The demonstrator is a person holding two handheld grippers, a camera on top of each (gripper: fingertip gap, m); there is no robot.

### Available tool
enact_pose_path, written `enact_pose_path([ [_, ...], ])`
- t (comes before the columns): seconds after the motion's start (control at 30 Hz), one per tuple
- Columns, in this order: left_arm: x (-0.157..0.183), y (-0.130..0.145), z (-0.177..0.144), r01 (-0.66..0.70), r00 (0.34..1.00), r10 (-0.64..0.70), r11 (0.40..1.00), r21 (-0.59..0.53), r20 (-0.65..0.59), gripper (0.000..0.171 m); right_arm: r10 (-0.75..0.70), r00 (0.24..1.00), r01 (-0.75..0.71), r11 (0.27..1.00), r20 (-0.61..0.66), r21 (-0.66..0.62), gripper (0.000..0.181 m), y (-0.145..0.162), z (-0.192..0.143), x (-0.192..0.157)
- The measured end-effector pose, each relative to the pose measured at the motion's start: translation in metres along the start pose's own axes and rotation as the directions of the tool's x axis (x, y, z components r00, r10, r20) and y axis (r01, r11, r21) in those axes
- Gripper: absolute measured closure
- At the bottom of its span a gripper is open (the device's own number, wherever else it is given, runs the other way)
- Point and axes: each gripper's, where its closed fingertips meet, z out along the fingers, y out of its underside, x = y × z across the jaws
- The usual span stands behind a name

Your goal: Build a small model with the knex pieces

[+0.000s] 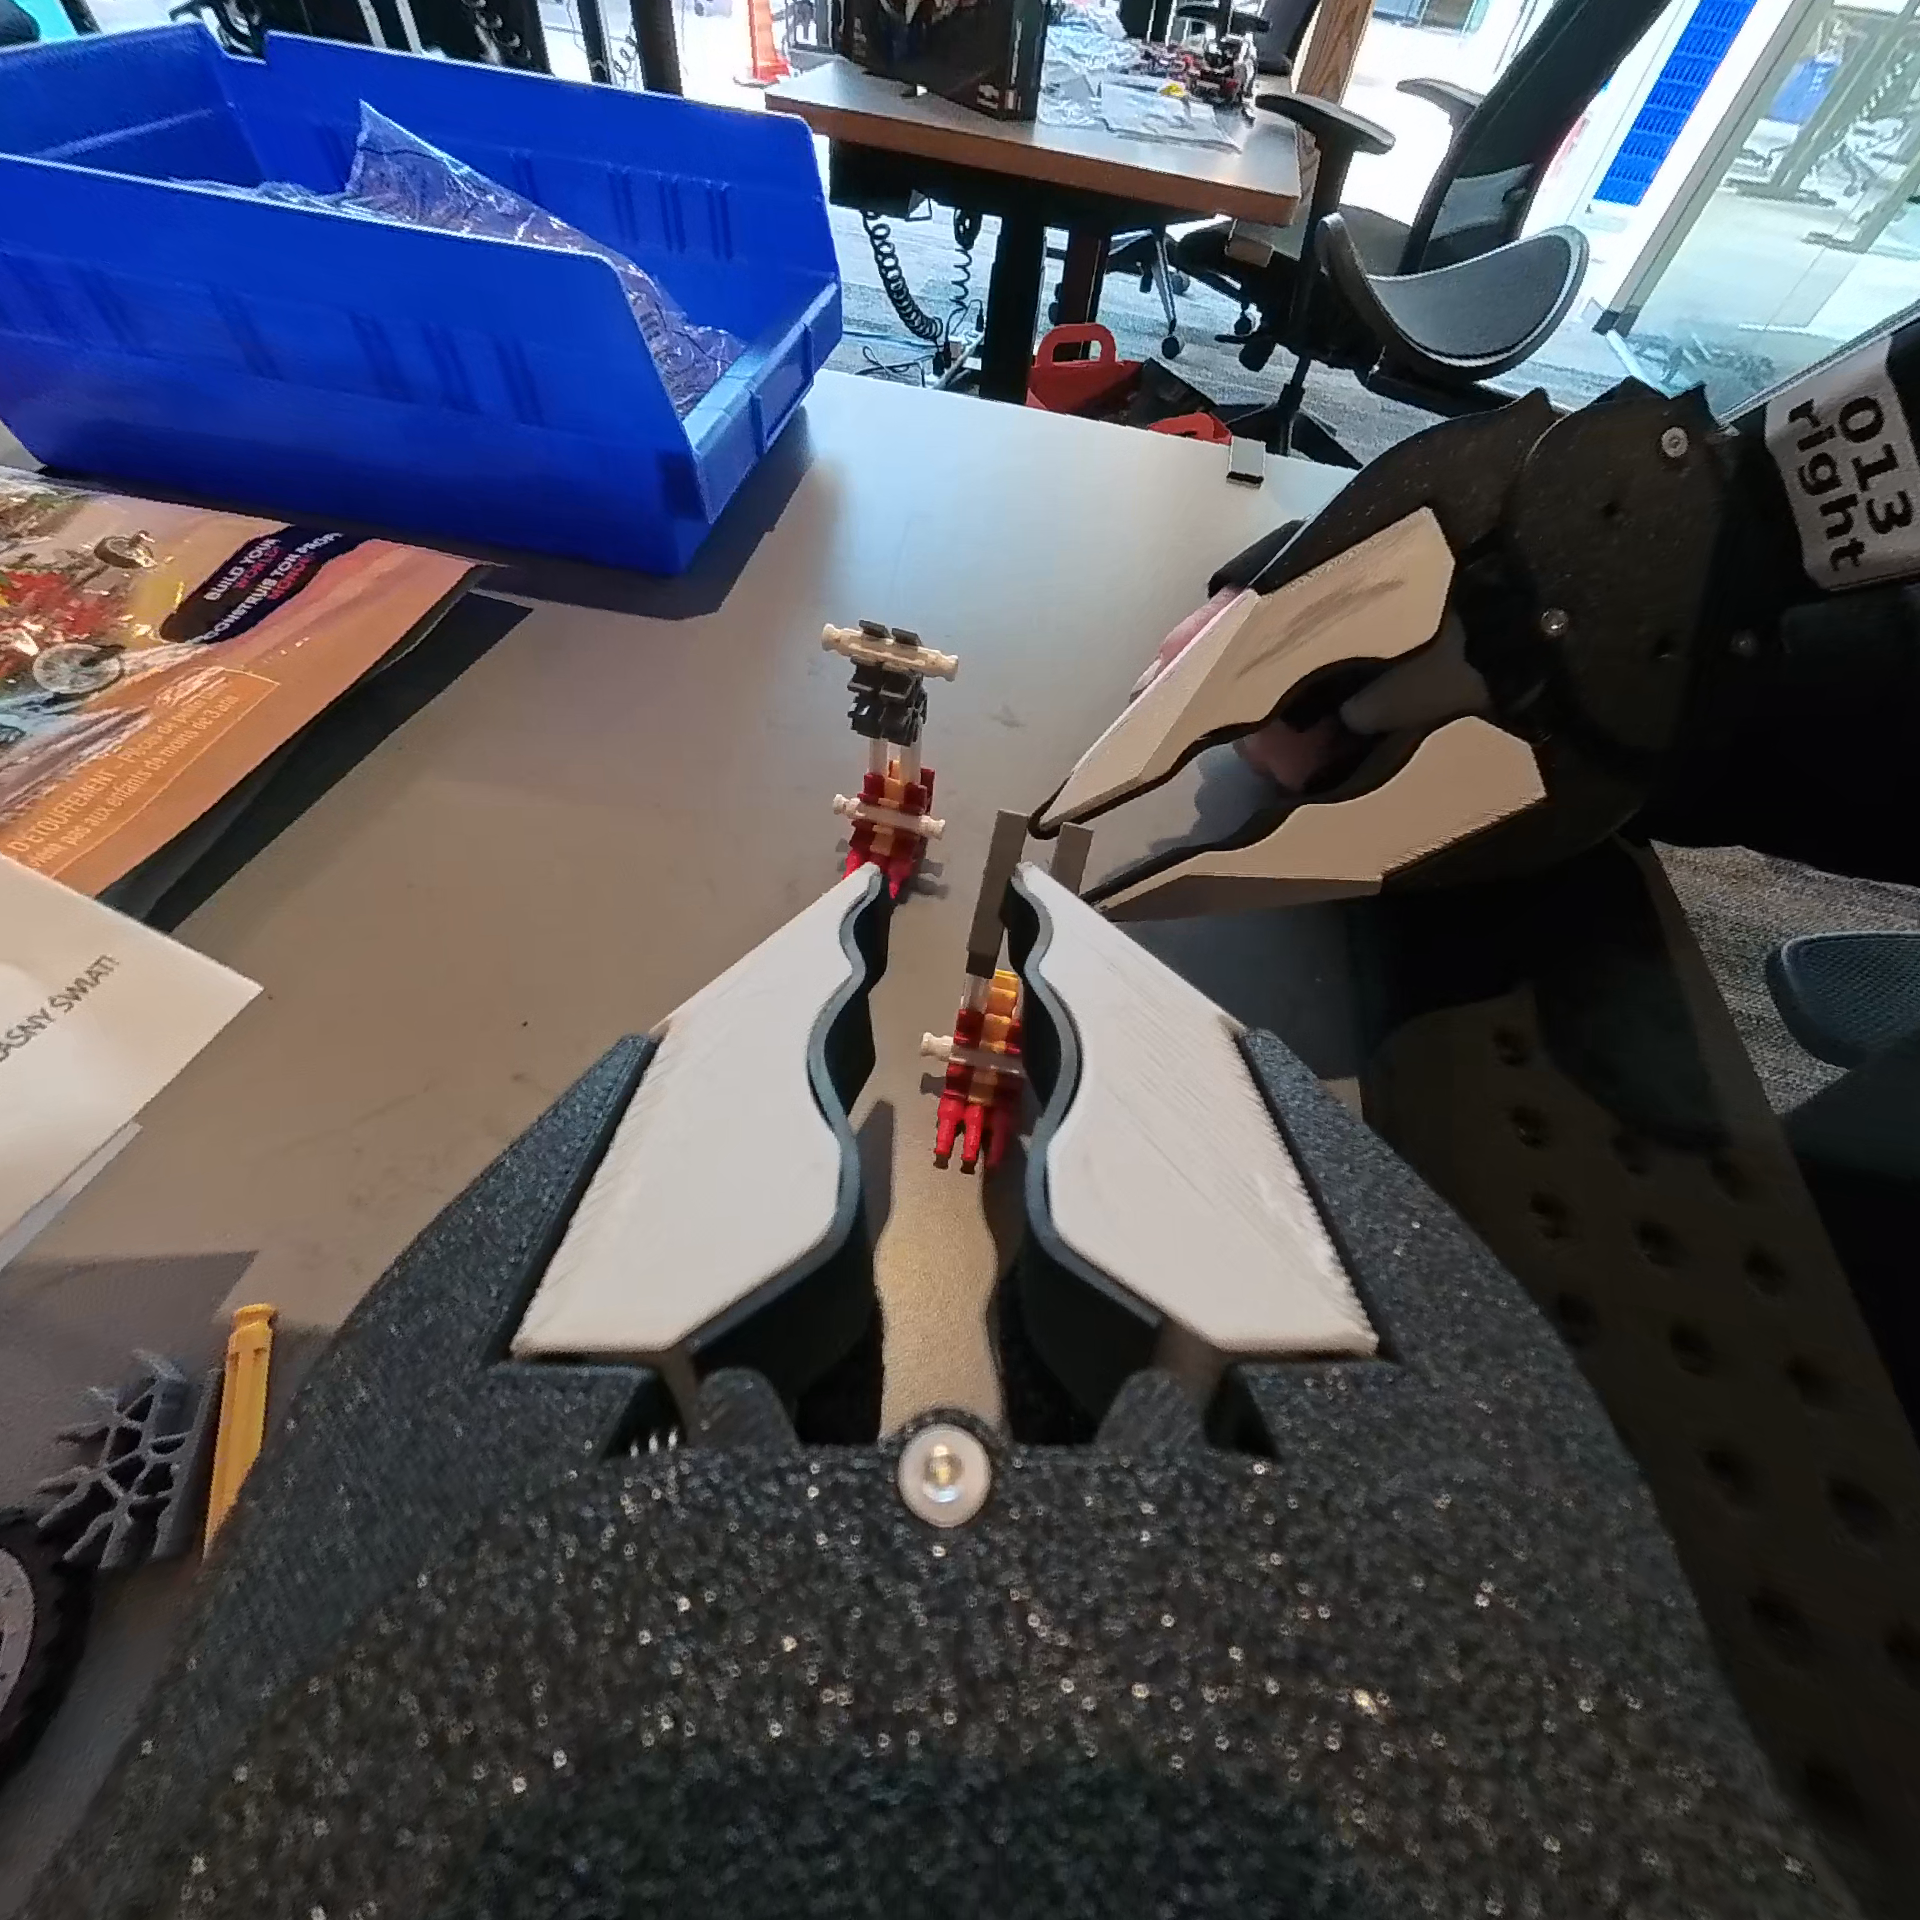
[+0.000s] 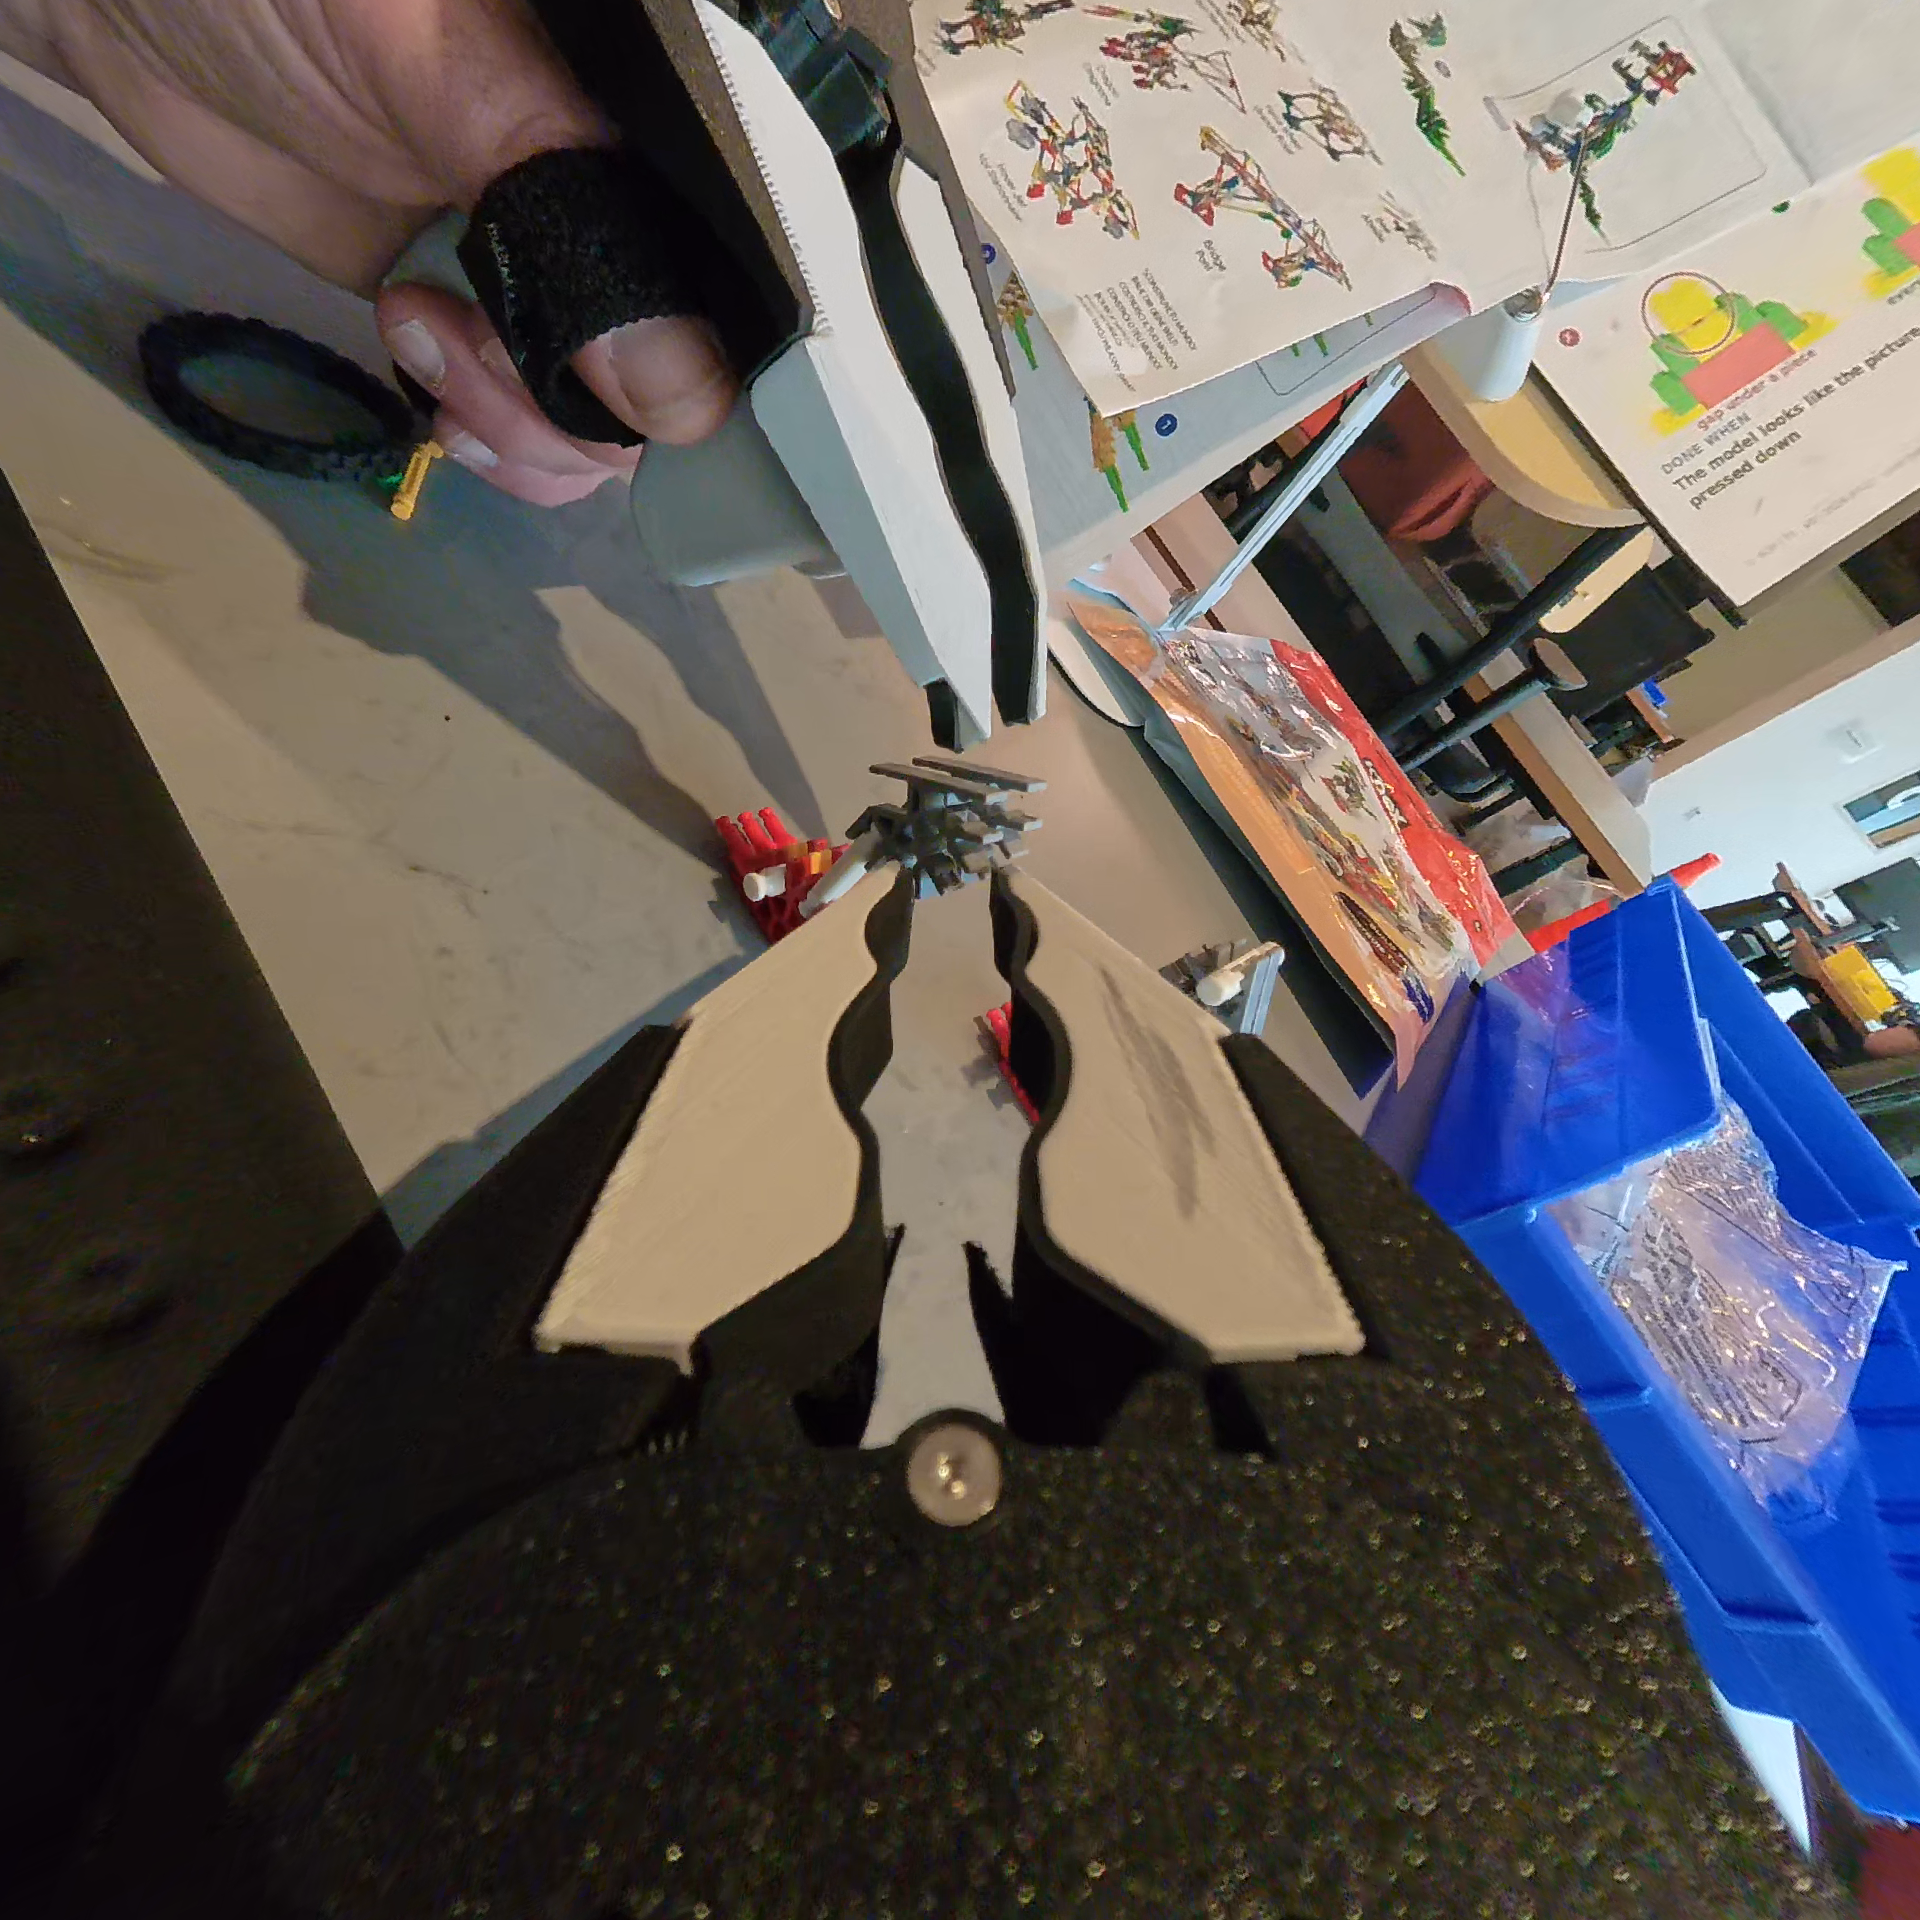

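A small rod-and-connector model with a red and yellow base [image 1: 975,1070] stands on the grey table [image 1: 623,935], seen between the jaws of my left gripper [image 1: 948,883]. The left jaws are slightly open; the model sits close to the right finger. Its grey top [image 2: 948,831] is pinched between the tips of my right gripper [image 2: 948,883], which comes in from the right in the left wrist view [image 1: 1065,857]. A second, similar model [image 1: 888,748] stands farther back, untouched. The left gripper [image 2: 982,717] hangs just over the grey top in the right wrist view.
A blue bin [image 1: 416,312] holding a clear plastic bag sits at the back left, also in the right wrist view [image 2: 1662,1195]. Printed booklets [image 1: 156,675] lie beside it. A yellow rod [image 1: 239,1413], grey connector [image 1: 125,1455] and black tyre [image 2: 270,395] lie loose. An office chair [image 1: 1455,281] stands beyond. The tips of both grippers are at nearly the same place.
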Motion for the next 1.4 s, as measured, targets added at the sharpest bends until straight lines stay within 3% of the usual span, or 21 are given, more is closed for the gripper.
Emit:
enact_pose_path([
  [0.8,-0.006,-0.001,-0.002,-0.012,0.999,0.012,1.000,0.009,0.032,0.149,0.032,0.999,-0.032,0.999,-0.042,0.010,0.164,-0.001,-0.002,0.010],
  [0.97,-0.008,0.000,-0.001,-0.010,0.999,0.009,1.000,0.007,0.037,0.149,0.079,0.991,-0.078,0.997,-0.105,0.017,0.165,0.000,-0.007,0.025],
  [1.13,-0.008,0.002,0.000,-0.013,0.999,0.013,1.000,-0.003,0.040,0.149,0.178,0.948,-0.184,0.983,-0.266,0.000,0.165,0.013,-0.016,0.061],
  [1.23,-0.011,0.000,-0.002,-0.011,0.999,0.010,1.000,0.006,0.050,0.149,0.273,0.914,-0.290,0.957,-0.302,-0.012,0.156,0.027,-0.016,0.075],
  [1.4,-0.014,0.001,-0.002,-0.002,0.998,0.002,1.000,0.000,0.063,0.150,0.350,0.921,-0.374,0.917,-0.174,-0.139,0.125,0.046,0.006,0.057],
])
